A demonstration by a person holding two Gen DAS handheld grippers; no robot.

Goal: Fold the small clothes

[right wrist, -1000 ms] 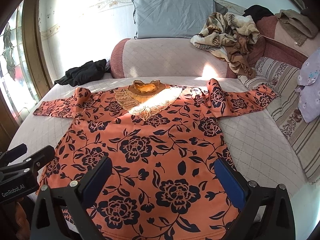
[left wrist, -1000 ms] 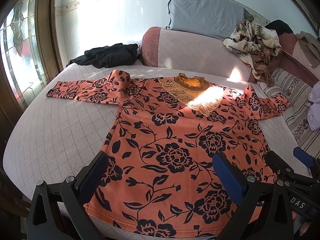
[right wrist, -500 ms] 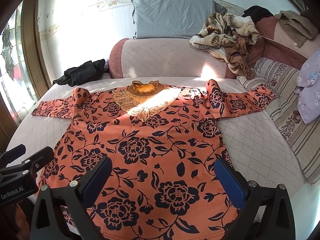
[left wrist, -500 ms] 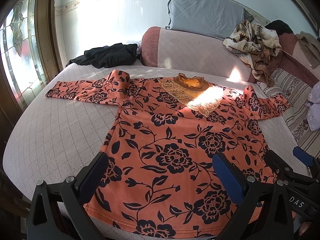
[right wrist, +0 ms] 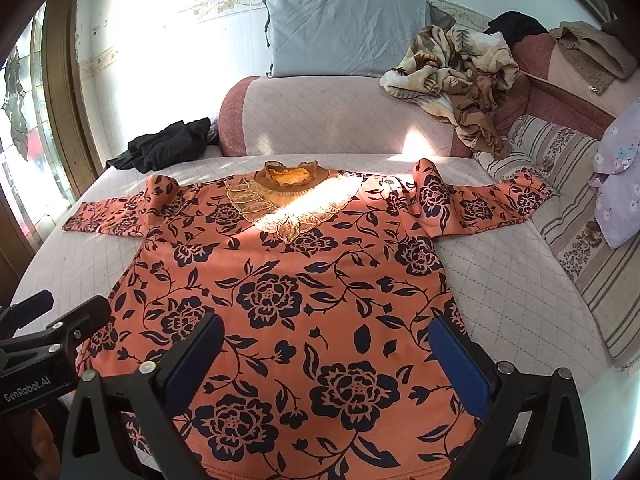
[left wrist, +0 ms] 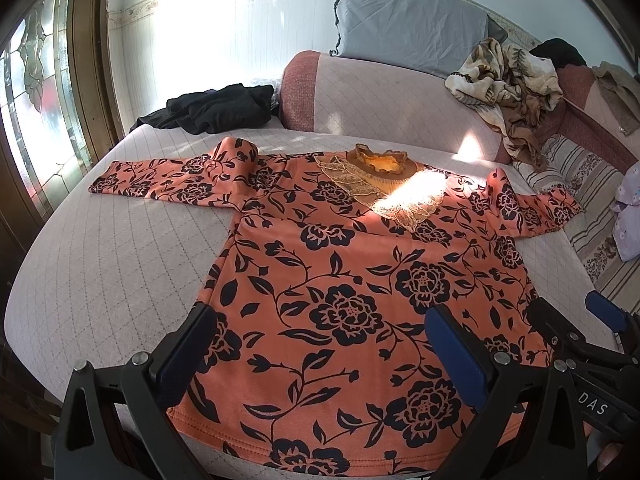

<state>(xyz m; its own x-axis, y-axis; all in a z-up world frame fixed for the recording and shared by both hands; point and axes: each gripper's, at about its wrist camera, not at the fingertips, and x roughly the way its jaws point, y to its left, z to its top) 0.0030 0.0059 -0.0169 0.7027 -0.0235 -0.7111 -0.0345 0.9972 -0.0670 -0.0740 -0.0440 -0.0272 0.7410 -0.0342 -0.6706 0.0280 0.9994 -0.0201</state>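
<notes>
Nearest the cameras, the left tool [left wrist: 320, 356] and the right tool [right wrist: 326, 360] both hover above the hem with their blue pads spread wide apart and nothing between them. They sit side by side, the left over the hem's left half, the right over its right half.

Under them the shirt [left wrist: 352, 280], orange with black flowers, lies face up and spread flat on the bed [left wrist: 104, 280], hem at the near edge, collar [left wrist: 378, 160] far. Both sleeves are stretched out sideways, the left sleeve [left wrist: 160, 176] lying flat, the right sleeve [right wrist: 492, 204] reaching toward a striped cushion [right wrist: 568, 184].

Beyond the collar are a black garment [left wrist: 216, 112], the bolster, a grey pillow [right wrist: 344, 32] and a crumpled blanket [right wrist: 452, 76].

By my reading, no fold has been made: the shirt is only laid out. Sleeves, sides and the lengthwise fold all remain to be done.
</notes>
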